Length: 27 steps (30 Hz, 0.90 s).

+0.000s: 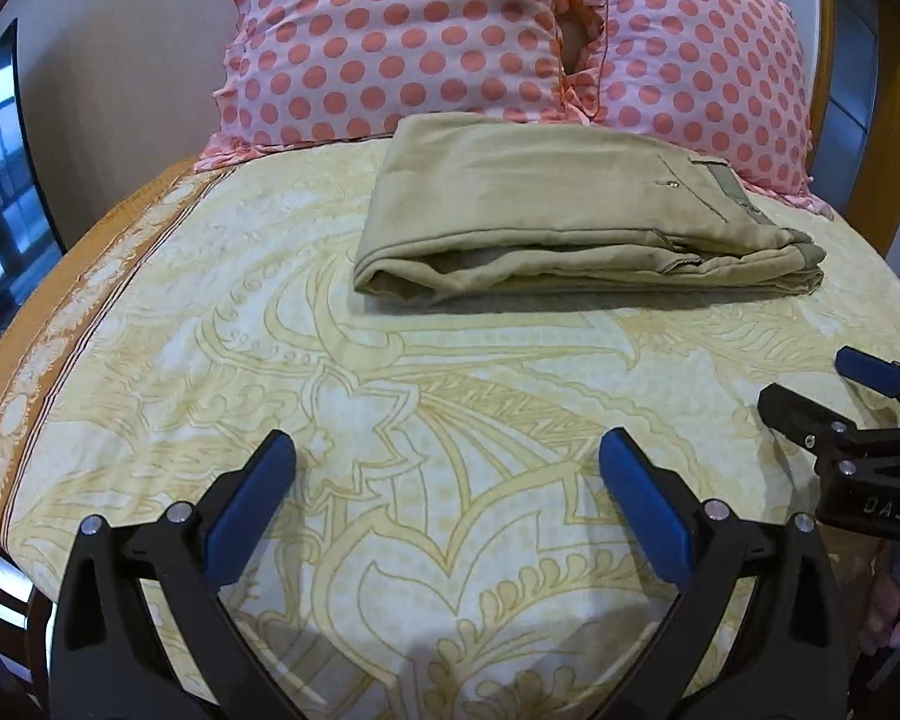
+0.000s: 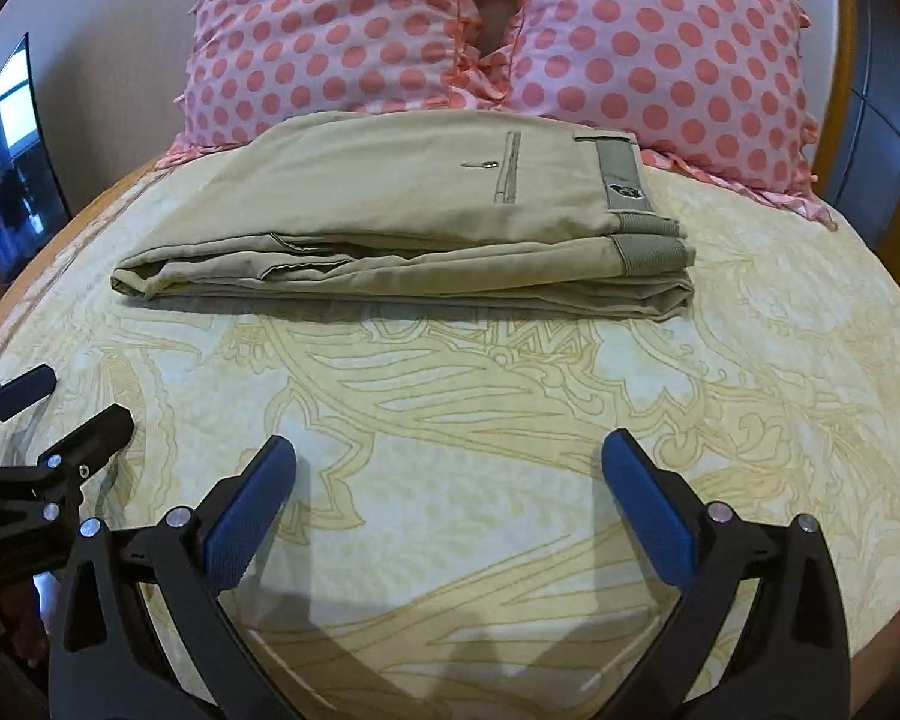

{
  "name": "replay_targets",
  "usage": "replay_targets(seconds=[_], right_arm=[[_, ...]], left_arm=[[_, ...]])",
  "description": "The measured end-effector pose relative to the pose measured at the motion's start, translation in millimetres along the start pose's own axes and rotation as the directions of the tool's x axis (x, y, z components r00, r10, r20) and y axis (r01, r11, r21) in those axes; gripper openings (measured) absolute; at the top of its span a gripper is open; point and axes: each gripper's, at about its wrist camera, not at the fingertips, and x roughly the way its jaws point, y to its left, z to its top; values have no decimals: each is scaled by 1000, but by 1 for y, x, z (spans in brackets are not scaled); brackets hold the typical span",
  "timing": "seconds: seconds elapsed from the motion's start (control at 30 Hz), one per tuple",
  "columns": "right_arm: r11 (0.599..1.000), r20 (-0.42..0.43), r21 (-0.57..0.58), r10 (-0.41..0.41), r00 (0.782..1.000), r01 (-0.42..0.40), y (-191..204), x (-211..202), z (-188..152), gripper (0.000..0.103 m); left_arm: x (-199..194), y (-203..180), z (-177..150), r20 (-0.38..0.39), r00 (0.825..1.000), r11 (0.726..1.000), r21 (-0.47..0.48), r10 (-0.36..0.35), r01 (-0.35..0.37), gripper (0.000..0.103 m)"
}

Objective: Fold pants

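- Jaws: both pairs stand wide apart and hold nothing. The left gripper (image 1: 447, 450) and the right gripper (image 2: 449, 450) hover side by side over the near part of the bed, clear of the cloth; each shows at the edge of the other's view.
- Task item: khaki pants (image 2: 402, 222), lying on the patterned bedsheet (image 1: 390, 420) toward the head edge of the bed, just in front of the pillows. They lie in a flat stack of several layers, waistband (image 2: 624, 180) at the right end, a back pocket with a button facing up, rounded fold at the left end. By the look of it the folding is largely or wholly done.
- Handling (judgement): light woven cotton, soft and limp, not slippery, not fragile. Layers will slide over one another if lifted from one end only. Best hold is on the thick stitched waistband end with one gripper and the folded left end with the other, pinching all layers together.
- Surroundings: two pink polka-dot pillows (image 1: 390, 42) leaning upright at the head, touching or nearly touching the far edge of the pants; a wooden headboard (image 2: 846, 60) behind; a dark screen (image 2: 18, 144) on the wall at left.
- Obstructions: none between the grippers and the pants. The pillows crowd the far side, so the near edge is the easier approach.
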Motion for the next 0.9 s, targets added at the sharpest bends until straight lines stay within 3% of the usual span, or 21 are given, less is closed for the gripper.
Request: replay_targets(seconds=[0.27,0.9], right_arm=[[1000,56,16,-15,998,14,2,-5,-11,102],[998,67,42,-39,997,36,5,-4,-11,102]], left_arm=[[-3,1,-7,41,999,1000,0,0,0,101],[-3,3,-9,52,999,1000,1,2,-2,101]])
